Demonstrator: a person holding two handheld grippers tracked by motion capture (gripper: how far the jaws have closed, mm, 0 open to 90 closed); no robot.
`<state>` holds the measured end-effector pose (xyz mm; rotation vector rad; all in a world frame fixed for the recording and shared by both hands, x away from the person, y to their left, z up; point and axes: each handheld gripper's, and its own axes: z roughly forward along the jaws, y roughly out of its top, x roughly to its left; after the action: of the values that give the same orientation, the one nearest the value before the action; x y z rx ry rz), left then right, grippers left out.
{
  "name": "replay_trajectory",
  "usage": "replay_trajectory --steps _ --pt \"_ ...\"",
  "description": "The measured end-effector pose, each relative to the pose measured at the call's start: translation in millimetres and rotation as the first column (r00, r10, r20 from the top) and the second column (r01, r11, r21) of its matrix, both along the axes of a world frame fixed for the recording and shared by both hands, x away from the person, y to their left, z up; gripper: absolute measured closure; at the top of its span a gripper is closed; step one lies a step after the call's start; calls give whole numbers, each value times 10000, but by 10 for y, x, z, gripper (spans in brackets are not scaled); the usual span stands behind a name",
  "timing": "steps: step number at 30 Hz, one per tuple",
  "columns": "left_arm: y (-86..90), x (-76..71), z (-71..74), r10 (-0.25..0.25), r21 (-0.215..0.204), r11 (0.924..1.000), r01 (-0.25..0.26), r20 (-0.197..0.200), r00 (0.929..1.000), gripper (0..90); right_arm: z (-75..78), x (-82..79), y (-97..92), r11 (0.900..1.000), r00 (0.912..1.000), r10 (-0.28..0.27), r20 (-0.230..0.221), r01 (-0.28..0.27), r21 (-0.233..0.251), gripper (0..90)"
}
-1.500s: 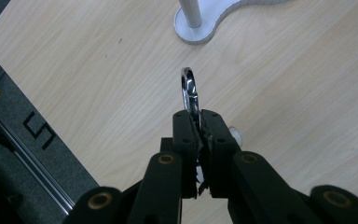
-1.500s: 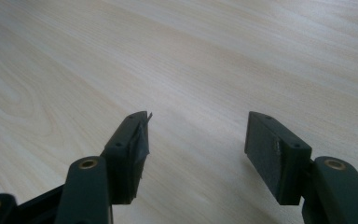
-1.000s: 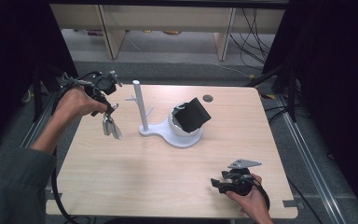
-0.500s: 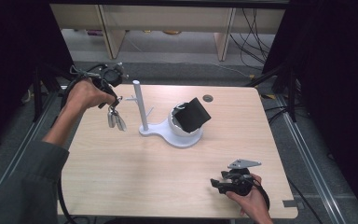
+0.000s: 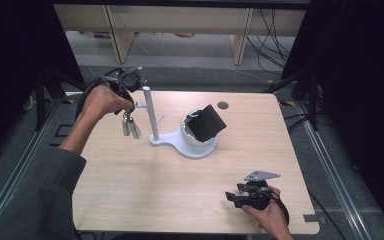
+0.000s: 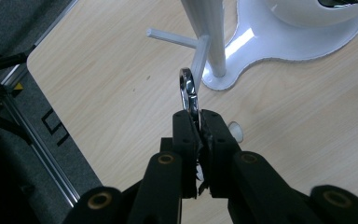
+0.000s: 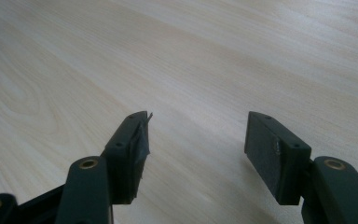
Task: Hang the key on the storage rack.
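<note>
My left gripper (image 5: 125, 113) (image 6: 196, 116) is shut on a shiny metal ring (image 6: 189, 89). Silver spoon-like pieces (image 5: 130, 128) hang from it above the table. The ring sits just left of the white stand's pole (image 5: 148, 112) (image 6: 210, 35), close to a short side peg (image 5: 139, 105) (image 6: 172, 38). The stand's base (image 5: 180, 143) carries a white bowl with a black object (image 5: 206, 122) leaning in it. My right gripper (image 5: 235, 195) (image 7: 196, 135) rests low at the table's near right, jaws open over bare wood with nothing between them.
The wooden table (image 5: 145, 195) has a round cable hole (image 5: 223, 105) at its far side. Metal rails (image 5: 25, 165) run along the floor on the left, and the table's left edge lies close to my left hand. Shelving stands behind the table.
My left hand has carried the metal pieces to the right and farther back, toward the stand's pole. The right hand has not moved.
</note>
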<state>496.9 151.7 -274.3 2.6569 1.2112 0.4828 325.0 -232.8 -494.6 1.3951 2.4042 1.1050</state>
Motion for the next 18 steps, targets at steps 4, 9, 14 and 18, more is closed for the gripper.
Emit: replay_trajectory --steps 4,9,14,18 --pt "-30 20 -35 -14 189 9998 14 13 10000 847 -1 8 -5 10000 9999 70 121 -70 -31 408" --pt "-48 33 -48 87 202 9998 -88 54 9999 846 -21 27 -18 9999 9995 155 284 -152 -81 406" --pt "-78 25 -61 160 290 9994 -163 110 9998 845 -20 29 -19 9999 9995 135 288 -134 -59 407" --pt "-98 -10 -64 139 426 9990 -144 135 9998 844 -20 40 -37 9987 9988 429 226 -423 -280 406"
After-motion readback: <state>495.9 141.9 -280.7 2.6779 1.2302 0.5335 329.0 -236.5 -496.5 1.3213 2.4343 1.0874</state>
